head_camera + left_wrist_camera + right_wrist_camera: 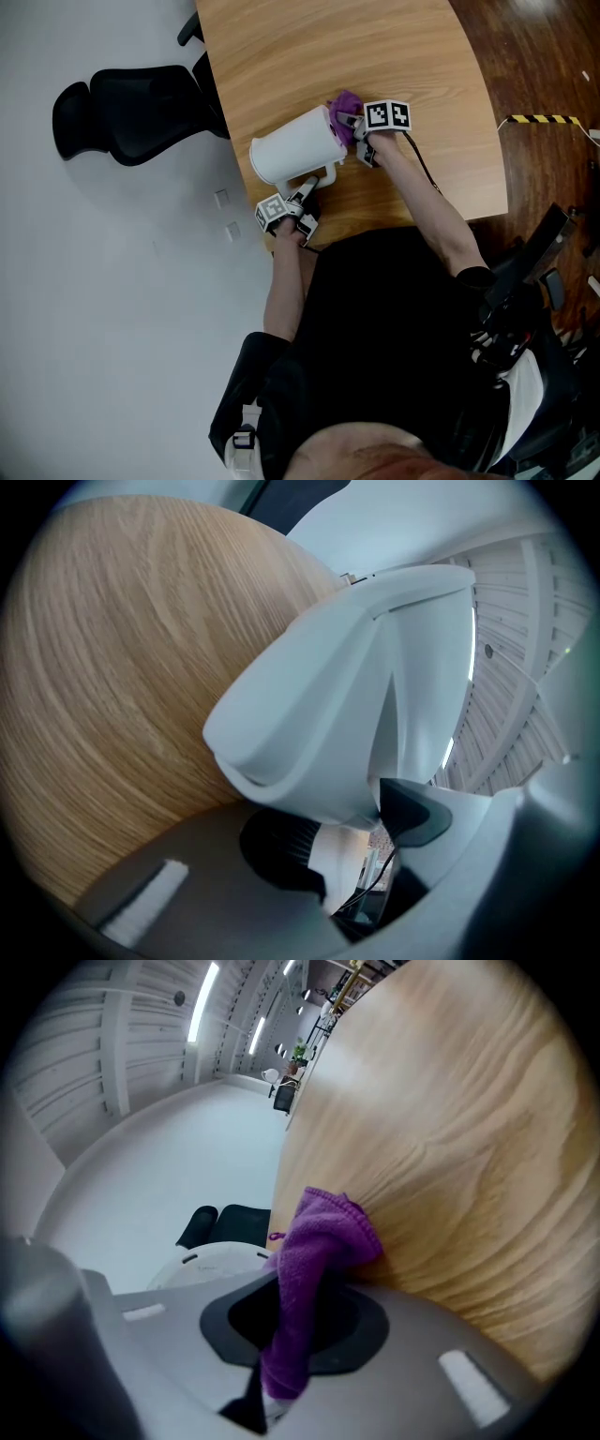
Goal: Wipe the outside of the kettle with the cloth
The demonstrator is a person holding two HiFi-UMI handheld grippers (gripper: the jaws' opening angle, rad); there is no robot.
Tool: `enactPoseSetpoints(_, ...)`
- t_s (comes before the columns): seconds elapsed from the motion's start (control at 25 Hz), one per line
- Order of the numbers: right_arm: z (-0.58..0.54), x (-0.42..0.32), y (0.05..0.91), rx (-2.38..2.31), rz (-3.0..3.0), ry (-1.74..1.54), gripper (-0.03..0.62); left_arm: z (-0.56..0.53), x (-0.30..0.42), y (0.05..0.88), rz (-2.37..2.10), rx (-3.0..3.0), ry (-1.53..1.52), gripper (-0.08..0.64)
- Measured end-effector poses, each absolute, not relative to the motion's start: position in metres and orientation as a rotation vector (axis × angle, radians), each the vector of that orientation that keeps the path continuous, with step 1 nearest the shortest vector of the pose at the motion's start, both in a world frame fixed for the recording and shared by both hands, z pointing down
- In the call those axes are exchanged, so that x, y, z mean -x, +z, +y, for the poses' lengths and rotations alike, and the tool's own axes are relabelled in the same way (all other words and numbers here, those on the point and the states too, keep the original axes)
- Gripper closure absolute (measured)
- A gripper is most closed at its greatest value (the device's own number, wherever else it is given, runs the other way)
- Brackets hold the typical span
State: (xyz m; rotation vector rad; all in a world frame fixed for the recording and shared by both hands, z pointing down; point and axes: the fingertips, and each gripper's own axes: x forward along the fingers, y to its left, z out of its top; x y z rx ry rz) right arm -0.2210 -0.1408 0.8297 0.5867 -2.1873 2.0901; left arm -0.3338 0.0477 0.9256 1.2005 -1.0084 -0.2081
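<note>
Left side first: the wide-set jaws of the left gripper (pixel 306 192) are clamped on the white handle (pixel 309 733) of the white plastic kettle (pixel 295 145). The kettle's body is laid on its side on the light wooden table (pixel 375 47) just beyond them. A purple terry cloth (pixel 314 1269) is pinched in the right gripper's (pixel 352 125) narrow jaws, its free end bunched ahead of them at the kettle's end.

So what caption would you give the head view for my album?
The left gripper holds the tipped white kettle by its handle while the right gripper holds a purple cloth against it.
</note>
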Motion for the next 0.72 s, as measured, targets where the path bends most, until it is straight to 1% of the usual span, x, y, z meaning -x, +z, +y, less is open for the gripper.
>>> enactPoseSetpoints(0.16,-0.148,0.211,0.810,-0.611,-2.258,2.173,0.541,0.049,0.333,0.927,-1.009,-1.194,-0.210,0.032)
enactPoseSetpoints(0.32,-0.168,0.197,0.738,-0.532,-2.500,2.319,0.541,0.046,0.335,0.924,-1.007,-1.196,-0.213,0.032)
enactPoseSetpoints(0.44,-0.177,0.199,0.685,-0.330,-2.751,2.288,0.541,0.046,0.335,0.925,-1.007,-1.197,-0.216,0.032)
enactPoseSetpoints(0.56,-0.166,0.213,0.718,-0.377,-2.547,2.357,0.541,0.047,0.332,0.927,-1.009,-1.201,-0.215,0.032)
enactPoseSetpoints(0.72,-0.159,0.223,0.778,-0.526,-2.369,2.297,0.541,0.047,0.330,0.926,-1.010,-1.196,-0.212,0.032)
